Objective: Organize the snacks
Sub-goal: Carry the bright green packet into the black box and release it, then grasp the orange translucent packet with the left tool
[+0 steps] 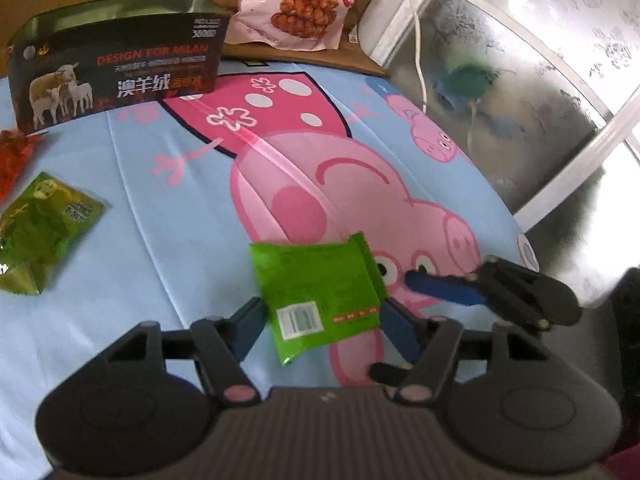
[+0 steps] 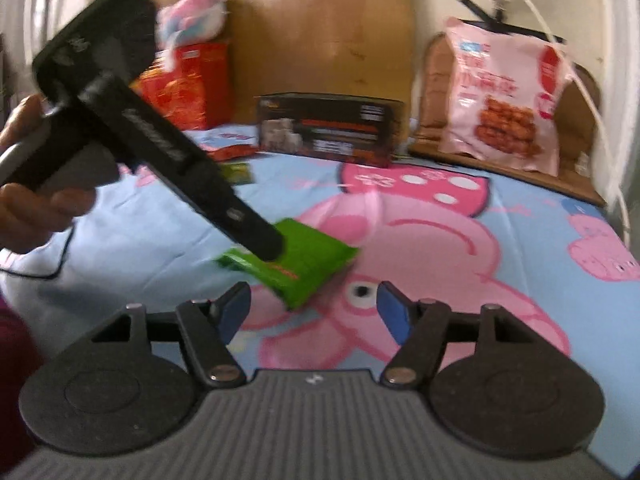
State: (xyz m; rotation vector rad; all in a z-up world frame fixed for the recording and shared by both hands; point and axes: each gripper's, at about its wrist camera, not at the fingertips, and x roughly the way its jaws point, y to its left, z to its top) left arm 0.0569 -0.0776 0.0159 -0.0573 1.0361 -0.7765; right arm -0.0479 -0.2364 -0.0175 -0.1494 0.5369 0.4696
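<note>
Pig-print sheet [image 1: 168, 240] — left gripper [image 1: 320, 320] wide around green packet [image 1: 316, 296]; right gripper [image 2: 312, 312] spread, empty; frosted window [image 1: 520, 92] — box [image 1: 116, 68] behind.

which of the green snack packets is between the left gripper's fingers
The bright green packet showing its barcode, on the pig print. The darker olive one lies far off to the left.

Upper left, the dark box [image 1: 116, 68] reads "DESIGN FOR MILAN" and "澳羊绒"; top centre, the pink bag [image 1: 304, 4] reads "小麻花".
</note>
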